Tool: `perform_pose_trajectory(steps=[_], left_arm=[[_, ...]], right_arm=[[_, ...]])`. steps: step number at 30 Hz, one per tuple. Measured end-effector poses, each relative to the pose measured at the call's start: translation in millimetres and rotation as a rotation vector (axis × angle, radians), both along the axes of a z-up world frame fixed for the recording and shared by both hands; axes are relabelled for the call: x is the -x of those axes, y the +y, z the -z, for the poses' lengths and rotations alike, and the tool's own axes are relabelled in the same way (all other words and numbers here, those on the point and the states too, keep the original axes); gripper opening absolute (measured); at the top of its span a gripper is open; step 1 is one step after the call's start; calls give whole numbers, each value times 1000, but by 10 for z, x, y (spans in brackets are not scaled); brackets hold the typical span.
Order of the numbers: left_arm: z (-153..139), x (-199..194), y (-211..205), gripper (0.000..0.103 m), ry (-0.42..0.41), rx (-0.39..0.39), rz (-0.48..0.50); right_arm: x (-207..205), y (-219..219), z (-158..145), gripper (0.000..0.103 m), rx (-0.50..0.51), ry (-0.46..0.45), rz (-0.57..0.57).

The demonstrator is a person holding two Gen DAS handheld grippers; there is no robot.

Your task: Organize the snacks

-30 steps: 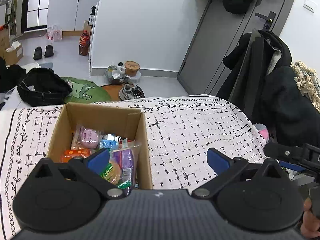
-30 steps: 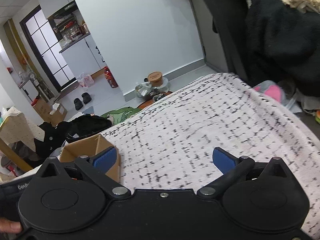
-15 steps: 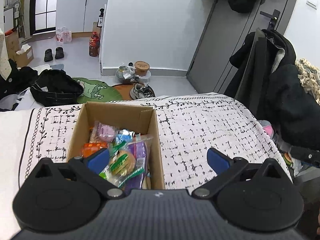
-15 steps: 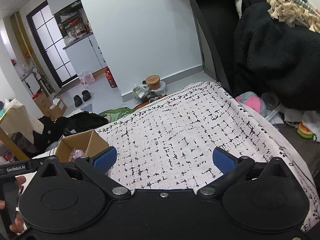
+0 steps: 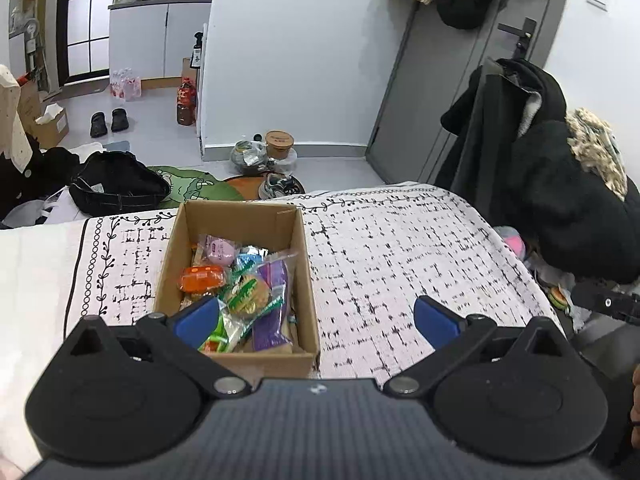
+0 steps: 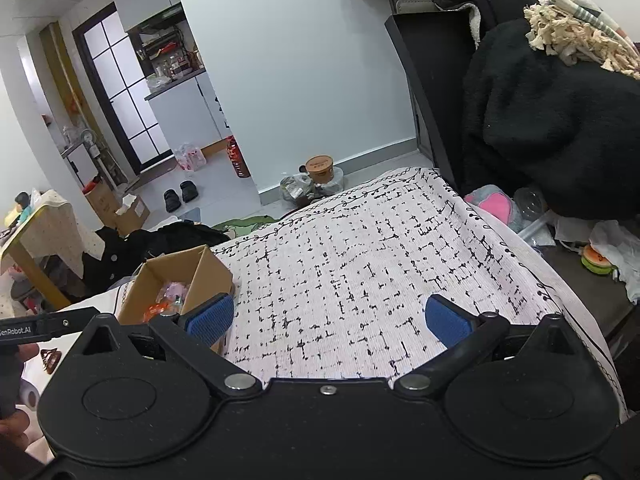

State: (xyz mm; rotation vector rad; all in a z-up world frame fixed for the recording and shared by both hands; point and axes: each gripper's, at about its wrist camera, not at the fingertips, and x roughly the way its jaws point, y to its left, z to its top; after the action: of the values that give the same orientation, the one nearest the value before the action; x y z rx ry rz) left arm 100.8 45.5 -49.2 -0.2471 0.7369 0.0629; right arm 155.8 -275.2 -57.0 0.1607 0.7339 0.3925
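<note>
A white cloth with black dash marks [image 5: 400, 248] covers the surface, its near edge hidden behind both tools. The open brown cardboard box [image 5: 236, 220] sits centre-left, holding colourful wrapped snacks [image 5: 240, 276], their labels unreadable. The left gripper [image 5: 316, 316] and right gripper [image 6: 328, 316] have blue-padded fingers spread wide, empty.

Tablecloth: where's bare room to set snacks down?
Free: the tablecloth right of the cardboard box, out to its right edge, and a narrower strip left of the box. Crowded: inside the box, full of snack packets.
</note>
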Motion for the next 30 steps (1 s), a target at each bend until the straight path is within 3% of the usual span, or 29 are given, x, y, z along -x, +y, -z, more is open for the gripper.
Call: perform_pose_trajectory(steps=[19,30], left_arm=[[-303,593,-180,103,1,-27,10],[-357,725,-212,103,1,-35,1]], right_arm=[[378,-88,-235,103,12,-2,-107],[489,-50,-368,103,39,-43,-155]])
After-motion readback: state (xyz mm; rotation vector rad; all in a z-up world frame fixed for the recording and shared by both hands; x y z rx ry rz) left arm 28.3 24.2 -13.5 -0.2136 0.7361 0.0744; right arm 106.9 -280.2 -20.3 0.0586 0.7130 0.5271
